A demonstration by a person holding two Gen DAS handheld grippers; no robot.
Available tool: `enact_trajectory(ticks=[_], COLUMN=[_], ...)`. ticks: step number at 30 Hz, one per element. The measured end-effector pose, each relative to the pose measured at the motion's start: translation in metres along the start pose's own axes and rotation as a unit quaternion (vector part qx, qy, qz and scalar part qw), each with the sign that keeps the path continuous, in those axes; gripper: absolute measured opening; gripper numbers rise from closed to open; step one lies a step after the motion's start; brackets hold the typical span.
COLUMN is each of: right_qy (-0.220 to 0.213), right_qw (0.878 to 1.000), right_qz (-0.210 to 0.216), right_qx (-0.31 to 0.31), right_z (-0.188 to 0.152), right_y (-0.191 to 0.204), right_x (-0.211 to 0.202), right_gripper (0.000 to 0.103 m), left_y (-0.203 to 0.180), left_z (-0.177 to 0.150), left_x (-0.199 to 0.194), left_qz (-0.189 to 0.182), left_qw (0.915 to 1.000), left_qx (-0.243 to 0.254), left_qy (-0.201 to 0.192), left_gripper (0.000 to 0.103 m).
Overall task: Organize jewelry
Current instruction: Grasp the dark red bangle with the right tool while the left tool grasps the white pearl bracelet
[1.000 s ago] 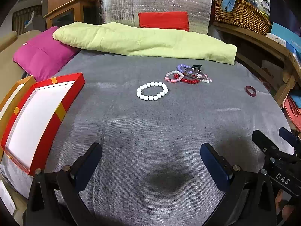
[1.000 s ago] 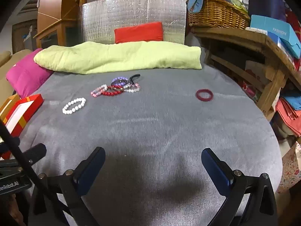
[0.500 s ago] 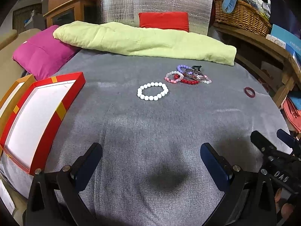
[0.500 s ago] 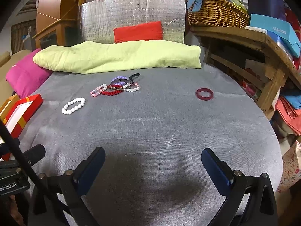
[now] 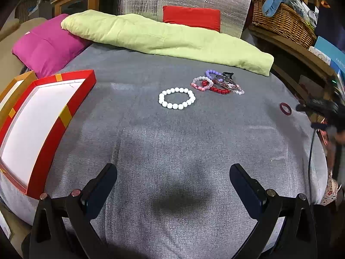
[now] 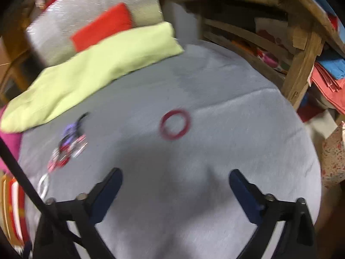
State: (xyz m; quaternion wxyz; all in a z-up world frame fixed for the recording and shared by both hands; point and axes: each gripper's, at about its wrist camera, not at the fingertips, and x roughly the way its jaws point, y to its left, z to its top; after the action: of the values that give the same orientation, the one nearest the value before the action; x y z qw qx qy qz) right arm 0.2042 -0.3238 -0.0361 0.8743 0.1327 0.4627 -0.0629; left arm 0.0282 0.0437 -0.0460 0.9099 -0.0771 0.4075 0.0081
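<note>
Lying flat on the grey bedspread (image 5: 172,151), the dark red bangle (image 6: 175,124) sits alone near the right edge, ahead of the right gripper (image 6: 174,185), whose jaws stand wide but are closing with nothing between them; that view is blurred. A white bead bracelet (image 5: 177,98) rests mid-bed, just beside a tangled heap of purple, pink and red bracelets (image 5: 217,83). An open red box (image 5: 41,116) with a white lining sits at the bed's left edge. Over bare cloth, the left gripper (image 5: 172,183) is spread wide and empty.
</note>
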Motion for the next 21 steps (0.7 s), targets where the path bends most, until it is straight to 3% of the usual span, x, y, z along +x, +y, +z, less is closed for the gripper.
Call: enact_trajectory(ticks=[3,5,7,9,10,14,21], right_qy=[0.031,0.035,0.046,0.065,0.062,0.038,0.001], right_qw=[0.999,0.999,0.998,0.997,0.997,0.999,0.993], right_qz=[-0.016,-0.031,-0.036,-0.038,-0.042,-0.011,0.101], right_qx=[0.019,0.015,0.011,0.004,0.0,-0.006,-0.061], right_z=[0.026,0.036,0.042,0.042,0.041,0.026,-0.05], right_y=[-0.005,-0.001,0.004,0.008,0.011,0.016,0.059], right_x=[0.025,0.037,0.048,0.06,0.059,0.036,-0.024], right_gripper=[0.073,0.068,0.054,0.013,0.007,0.004,0.004], left_y=[0.002,0.002,0.002,0.002,0.002,0.003,0.016], left_z=[0.0,0.0,0.0,0.0,0.0,0.0,0.017], left_x=[0.003,0.004,0.005,0.006,0.006,0.005,0.009], left_qz=[-0.004,-0.007,-0.008,-0.007,-0.006,0.001,0.028], left_qw=[1.0,0.9999,0.9999,0.9999,0.9999,0.9999,0.9988], left_qx=[-0.005,-0.007,-0.006,-0.005,-0.006,-0.007,-0.036], left_qy=[0.006,0.009,0.011,0.012,0.012,0.008,0.016], left_gripper=[0.103,0.103,0.103,0.103,0.103,0.103,0.103])
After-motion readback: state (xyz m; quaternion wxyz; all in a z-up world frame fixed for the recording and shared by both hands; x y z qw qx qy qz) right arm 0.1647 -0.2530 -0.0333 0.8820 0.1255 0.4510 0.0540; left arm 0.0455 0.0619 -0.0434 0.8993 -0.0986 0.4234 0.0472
